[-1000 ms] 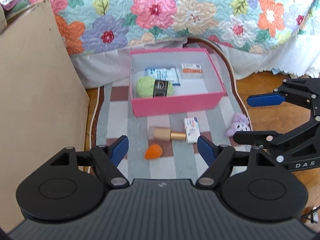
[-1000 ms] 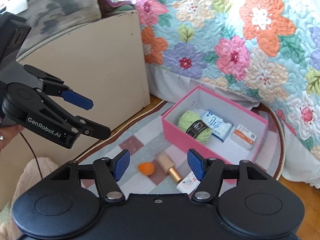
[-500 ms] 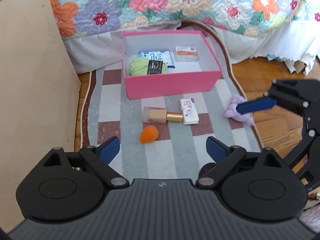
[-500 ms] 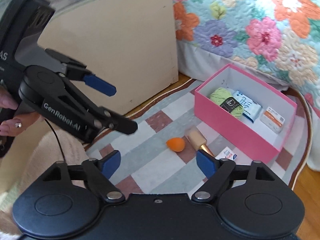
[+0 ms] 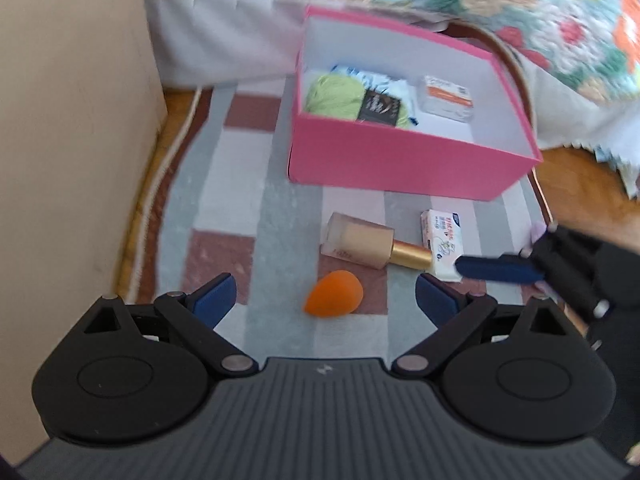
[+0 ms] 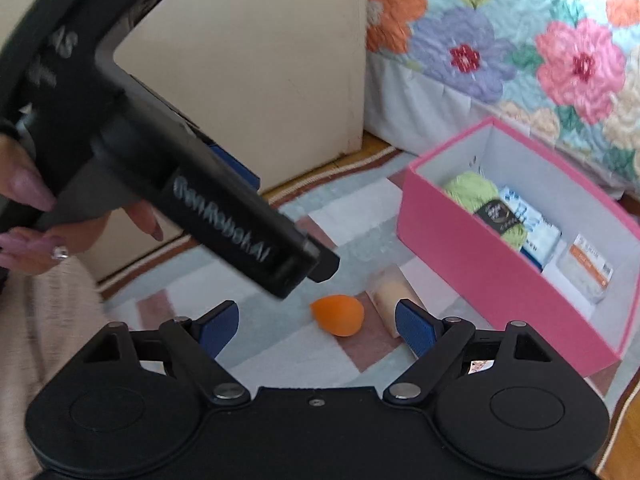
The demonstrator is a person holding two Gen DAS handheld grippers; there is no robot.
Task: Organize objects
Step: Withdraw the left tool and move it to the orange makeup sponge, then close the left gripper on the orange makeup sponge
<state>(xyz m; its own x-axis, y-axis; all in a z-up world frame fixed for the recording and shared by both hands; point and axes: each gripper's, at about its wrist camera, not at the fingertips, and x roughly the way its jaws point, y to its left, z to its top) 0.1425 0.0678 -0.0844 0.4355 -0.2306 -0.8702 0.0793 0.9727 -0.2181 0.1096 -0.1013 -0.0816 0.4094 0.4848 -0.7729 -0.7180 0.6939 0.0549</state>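
Checked rug (image 5: 224,184) below us, both our claws, left gripper (image 5: 325,294) and right gripper (image 6: 316,326), gaping empty over the orange sponge (image 5: 334,299); crowding together, they could collide or nudge it rolling.

Pink box (image 5: 400,168) looks like matte cardboard, yarn (image 5: 336,96) fuzzy, sponge (image 5: 334,294) soft matte foam. Bottle (image 5: 356,242) is frosted with a shiny gold metallic cap. Rug (image 5: 240,184) is woven cloth, quilt (image 6: 520,40) stitched and puffy.
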